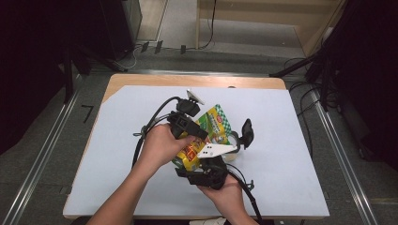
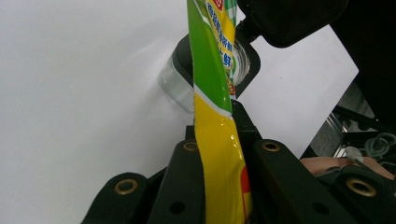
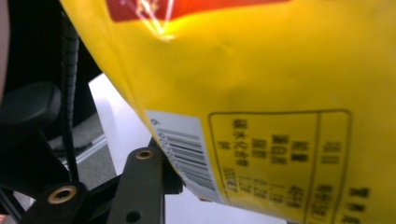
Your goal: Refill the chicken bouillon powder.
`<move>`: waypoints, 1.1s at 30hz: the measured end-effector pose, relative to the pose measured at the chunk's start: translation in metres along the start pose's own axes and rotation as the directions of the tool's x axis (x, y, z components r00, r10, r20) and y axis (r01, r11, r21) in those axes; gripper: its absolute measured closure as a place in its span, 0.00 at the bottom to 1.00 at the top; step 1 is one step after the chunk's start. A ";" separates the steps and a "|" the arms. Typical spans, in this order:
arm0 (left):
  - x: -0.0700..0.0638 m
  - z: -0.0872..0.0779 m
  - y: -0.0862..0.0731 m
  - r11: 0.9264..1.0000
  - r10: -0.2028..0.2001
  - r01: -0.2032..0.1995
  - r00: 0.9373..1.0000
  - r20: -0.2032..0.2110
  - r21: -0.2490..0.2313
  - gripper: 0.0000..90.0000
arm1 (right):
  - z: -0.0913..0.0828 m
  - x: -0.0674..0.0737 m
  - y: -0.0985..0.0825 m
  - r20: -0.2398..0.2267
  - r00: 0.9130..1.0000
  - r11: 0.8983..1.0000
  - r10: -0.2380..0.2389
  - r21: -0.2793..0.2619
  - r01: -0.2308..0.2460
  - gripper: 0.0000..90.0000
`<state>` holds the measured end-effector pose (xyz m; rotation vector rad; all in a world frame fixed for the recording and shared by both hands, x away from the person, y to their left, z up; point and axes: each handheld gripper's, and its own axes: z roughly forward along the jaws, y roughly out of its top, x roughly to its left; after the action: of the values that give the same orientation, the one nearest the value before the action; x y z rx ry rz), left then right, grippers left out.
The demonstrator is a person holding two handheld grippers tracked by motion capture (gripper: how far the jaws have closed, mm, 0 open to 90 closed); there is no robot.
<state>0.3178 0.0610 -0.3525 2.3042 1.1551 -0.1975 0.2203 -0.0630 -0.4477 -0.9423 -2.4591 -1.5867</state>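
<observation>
Pouch [image 1: 212,126]: yellow lower body, green top, green-white checked band, red panel; white barcode patch and black boxed print on back [image 3: 261,154]. Grippers [image 1: 187,123] [image 1: 206,176]: black, brass-coloured rivets, grey-white plates. Jar [image 2: 175,79]: clear. Table cover [image 1: 281,122]: white; table edge [image 1: 141,79]: light wood.

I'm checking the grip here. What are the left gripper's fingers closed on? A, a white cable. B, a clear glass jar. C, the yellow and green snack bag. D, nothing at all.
C: in the left gripper view the left gripper has its fingers pressed on both sides of the yellow and green snack bag.
</observation>
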 end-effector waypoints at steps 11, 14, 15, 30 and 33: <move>-0.002 -0.003 0.008 1.000 0.014 -0.014 1.000 0.006 -0.017 0.93 | -0.005 -0.005 0.006 -0.055 0.997 0.997 0.058 -0.048 -0.060 0.73; -0.005 -0.002 0.011 1.000 0.025 -0.025 1.000 -0.013 0.002 0.97 | -0.005 -0.006 0.007 -0.052 0.997 0.998 0.049 -0.044 -0.051 0.72; -0.005 -0.002 0.012 1.000 0.025 -0.025 1.000 -0.014 0.006 0.98 | -0.005 -0.006 0.008 -0.055 0.997 0.998 0.048 -0.042 -0.050 0.72; -0.001 0.002 0.016 1.000 -0.003 0.003 1.000 -0.001 0.028 1.00 | -0.002 -0.001 0.009 0.013 0.999 0.999 -0.042 0.007 0.042 0.72; -0.002 0.001 0.016 1.000 0.002 -0.002 1.000 0.006 0.019 0.99 | -0.004 -0.002 0.009 -0.004 1.000 1.000 -0.029 -0.003 0.029 0.74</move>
<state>0.3291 0.0521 -0.3460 2.3195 1.1526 -0.2152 0.2259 -0.0644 -0.4395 -0.9075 -2.4796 -1.5998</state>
